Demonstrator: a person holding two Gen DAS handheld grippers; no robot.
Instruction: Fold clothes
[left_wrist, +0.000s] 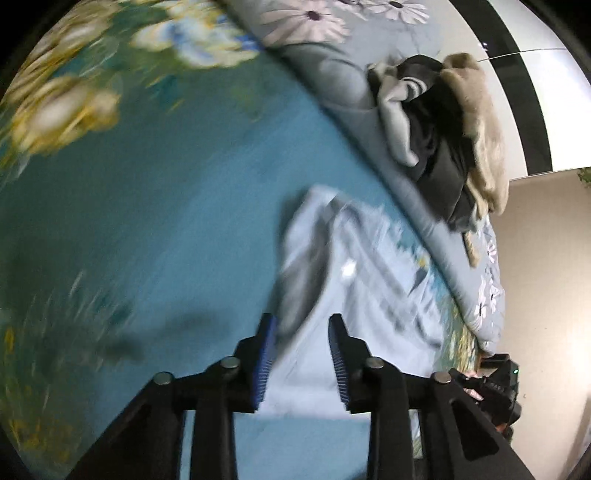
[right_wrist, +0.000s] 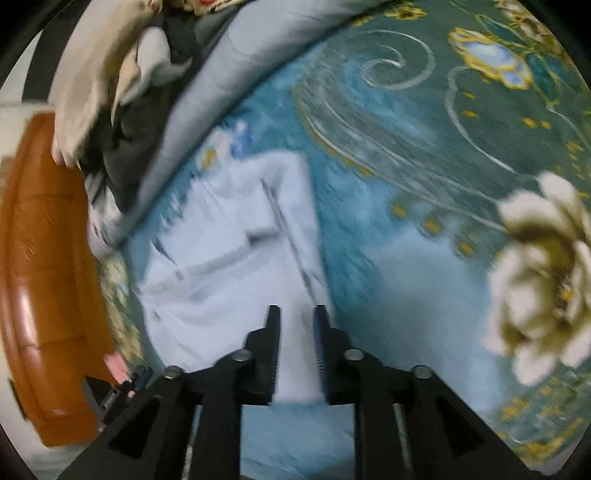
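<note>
left gripper (left_wrist: 301, 321): my jaws are apart here, nothing pinched. The garment's near edge sits right under and between the fingers, but I can't say if they touch it, too much blur.
right gripper (right_wrist: 295, 314): jaws apart too, narrower gap, with white cloth showing between them. Can't tell if the pads are on it.
garment (left_wrist: 354, 273): pale blue-white, rumpled, lying on the teal floral sheet (left_wrist: 155, 206), close to the grey quilt (left_wrist: 332, 66). In the right view it spreads out ahead and to the left of my fingers.
pile (left_wrist: 443, 140): dark, grey and beige clothes heaped on the quilt, well apart from the garment.
footboard (right_wrist: 44, 280): orange-brown wood, left edge of the right view.
picture quality: both views smeared, so fine details are a no-go.
</note>
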